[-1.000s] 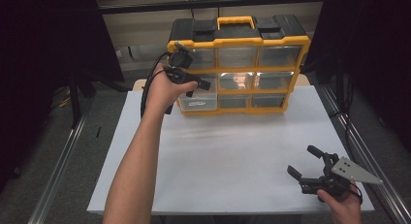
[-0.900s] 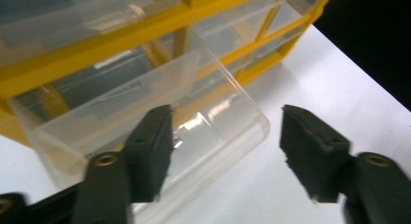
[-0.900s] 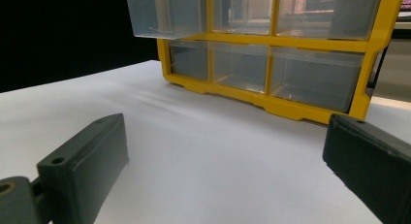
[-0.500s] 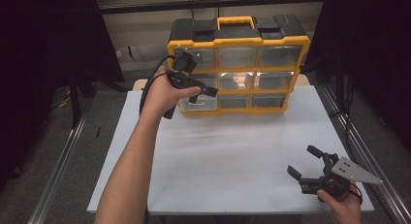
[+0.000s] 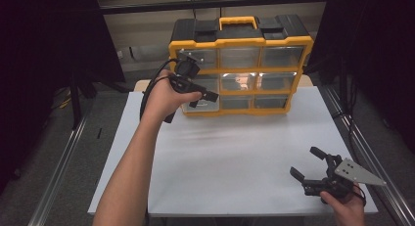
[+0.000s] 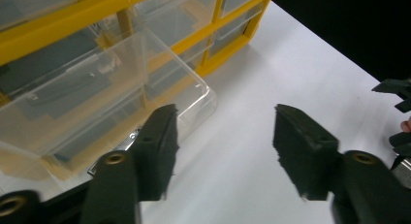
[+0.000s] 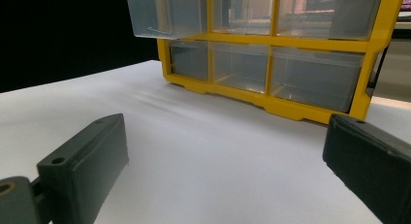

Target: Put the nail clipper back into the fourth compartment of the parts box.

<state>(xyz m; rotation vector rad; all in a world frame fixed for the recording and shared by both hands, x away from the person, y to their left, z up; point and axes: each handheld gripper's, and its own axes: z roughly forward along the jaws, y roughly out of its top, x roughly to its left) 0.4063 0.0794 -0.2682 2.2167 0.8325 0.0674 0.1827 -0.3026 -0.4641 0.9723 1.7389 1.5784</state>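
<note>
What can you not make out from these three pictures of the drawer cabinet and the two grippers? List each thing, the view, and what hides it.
- Pulled-out clear drawer: its contents, left gripper view; glare and see-through plastic blur them.
- Yellow cabinet: its left-column drawers, high view; the left gripper and the hand cover them.
- Cabinet top, right gripper view: cut off by the upper edge.
- Right gripper: its handle, high view; the hand and the bottom edge hide it.

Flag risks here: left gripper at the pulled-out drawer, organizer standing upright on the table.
1. The clear drawer sticks well out of the yellow organizer. Another tug could likely pull it free and drop it on the table.
2. The left gripper, whose jaws have just been closing, has nothing between them and sits beside the drawer's corner. It may clip the corner rather than grip it.
3. The right gripper rests far off, open, so nothing steadies the organizer.
</note>
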